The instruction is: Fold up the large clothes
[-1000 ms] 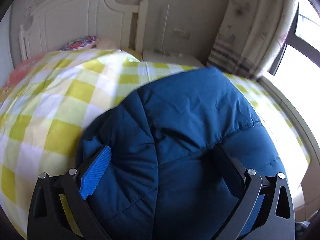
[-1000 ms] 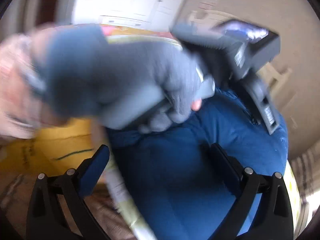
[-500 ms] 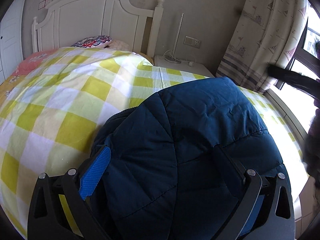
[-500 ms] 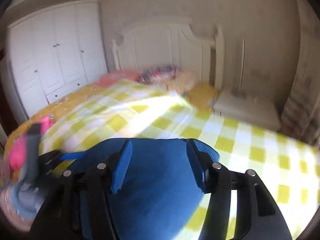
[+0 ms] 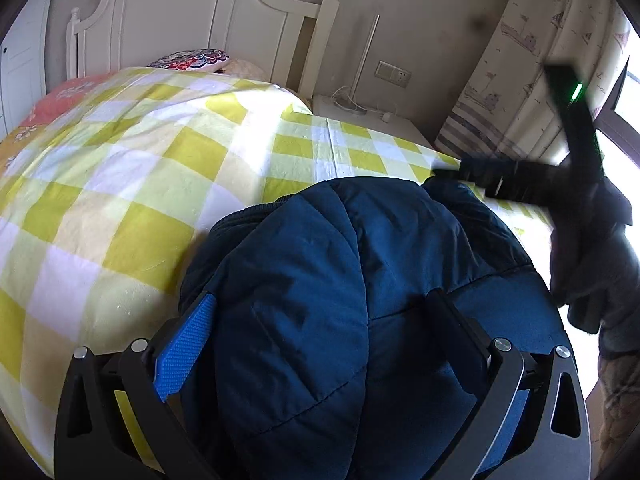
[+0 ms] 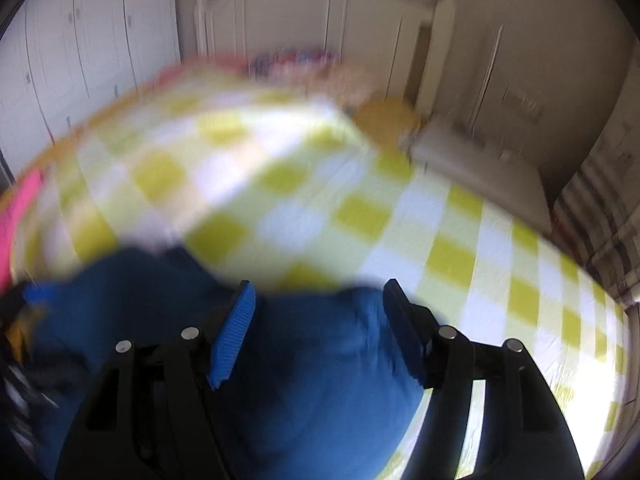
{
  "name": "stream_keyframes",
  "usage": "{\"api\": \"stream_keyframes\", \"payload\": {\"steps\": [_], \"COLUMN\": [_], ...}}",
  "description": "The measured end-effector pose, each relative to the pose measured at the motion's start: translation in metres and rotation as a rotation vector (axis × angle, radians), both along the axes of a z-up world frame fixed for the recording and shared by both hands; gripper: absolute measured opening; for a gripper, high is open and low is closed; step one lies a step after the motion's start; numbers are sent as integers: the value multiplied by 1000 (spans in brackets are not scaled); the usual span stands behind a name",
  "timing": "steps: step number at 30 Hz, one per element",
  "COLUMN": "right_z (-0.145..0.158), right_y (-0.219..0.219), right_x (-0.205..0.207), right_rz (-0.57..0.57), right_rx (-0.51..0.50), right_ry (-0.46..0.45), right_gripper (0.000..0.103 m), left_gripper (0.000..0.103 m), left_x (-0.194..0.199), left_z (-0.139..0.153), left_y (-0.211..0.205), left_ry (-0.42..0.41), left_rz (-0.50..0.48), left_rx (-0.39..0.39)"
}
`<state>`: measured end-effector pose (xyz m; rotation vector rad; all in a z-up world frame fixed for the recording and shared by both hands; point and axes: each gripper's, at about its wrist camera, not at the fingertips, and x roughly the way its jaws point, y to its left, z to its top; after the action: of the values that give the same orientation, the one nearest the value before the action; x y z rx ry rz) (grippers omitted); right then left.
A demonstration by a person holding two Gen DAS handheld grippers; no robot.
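Note:
A dark blue quilted jacket [image 5: 340, 280] lies bunched on a bed with a yellow-and-white checked cover [image 5: 120, 184]. My left gripper [image 5: 320, 312] is open, its jaws wide apart around the near part of the jacket. My right gripper [image 6: 320, 304] is open over the jacket's blue fabric [image 6: 320, 380]; that view is motion-blurred. In the left wrist view the right gripper [image 5: 480, 172] reaches in from the right, held by a gloved hand [image 5: 592, 264], its tip at the jacket's far edge.
A white headboard [image 5: 192, 20] and patterned pillow [image 5: 192, 60] stand at the bed's far end. A white nightstand [image 5: 368, 120] and a curtain [image 5: 520, 60] by the window are at the right. White wardrobe doors [image 6: 80, 60] are left.
The right gripper has swung from beside the left hand to the jacket's far right edge and lowered onto it. The left gripper has stayed open around the jacket, drawing back a little.

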<state>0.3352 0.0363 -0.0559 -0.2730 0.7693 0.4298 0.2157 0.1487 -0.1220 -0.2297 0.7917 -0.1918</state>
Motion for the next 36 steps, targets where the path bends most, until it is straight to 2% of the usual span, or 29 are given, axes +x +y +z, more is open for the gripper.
{"api": "stream_keyframes", "payload": {"steps": [2, 4, 5, 7, 8, 10, 13, 15, 16, 18, 19, 20, 22, 24, 25, 28, 30, 32, 33, 36], "right_z": [17, 16, -2, -49, -61, -59, -48, -27, -15, 0, 4, 4, -3, -22, -38, -77, -92, -90, -88, -64], "right_y": [5, 22, 37, 58, 60, 64, 61, 41, 24, -8, -21, -41, -71, -99, -109, -118, -117, -108, -103, -101], "right_x": [-5, -3, 5, 19, 26, 30, 17, -3, -17, -43, -55, -71, -97, -117, -126, -141, -142, -144, -144, -154], "right_rz": [29, 69, 105, 141, 124, 104, 101, 93, 87, 71, 64, 53, 43, 39, 35, 80, 90, 118, 120, 102], "right_rx": [37, -5, -73, -224, -221, -241, -245, -138, -55, 74, 113, 164, 258, 379, 443, 639, 723, 724, 704, 635], "right_ry": [-38, -43, 9, 173, 186, 178, 99, 55, 48, 56, 62, 79, 140, 265, 353, 531, 574, 532, 520, 368], "right_gripper": [66, 66, 67, 70, 70, 70, 70, 75, 85, 96, 99, 100, 100, 100, 100, 100, 101, 101, 101, 78], "left_gripper": [99, 99, 99, 99, 99, 99, 99, 99, 99, 99, 99, 99, 99, 99, 99, 99, 99, 99, 95, 80], "left_x": [0, -1, -1, -2, -1, 3, 4, -4, -10, -22, -27, -33, -40, -48, -51, -59, -56, -52, -48, -45], "left_z": [0, 0, 0, 1, 0, -3, -5, -3, -2, -2, -6, -12, -27, -45, -50, -54, -56, -57, -59, -51], "left_y": [0, -1, -1, -1, -1, 3, 12, 23, 31, 45, 52, 59, 70, 77, 78, 69, 59, 54, 53, 42], "left_ry": [2, 2, 2, -1, 8, 32, 57, 54, 53, 66, 88, 124, 179, 237, 246, 256, 290, 297, 309, 265], "left_rz": [-1, 0, 0, 2, 13, 10, -18, -21, -21, -15, -35, -85, -142, -181, -199, -256, -298, -301, -298, -275], "left_rx": [-2, -1, 1, 5, 17, -7, -73, -102, -124, -153, -178, -237, -367, -483, -511, -524, -563, -596, -627, -623]}}
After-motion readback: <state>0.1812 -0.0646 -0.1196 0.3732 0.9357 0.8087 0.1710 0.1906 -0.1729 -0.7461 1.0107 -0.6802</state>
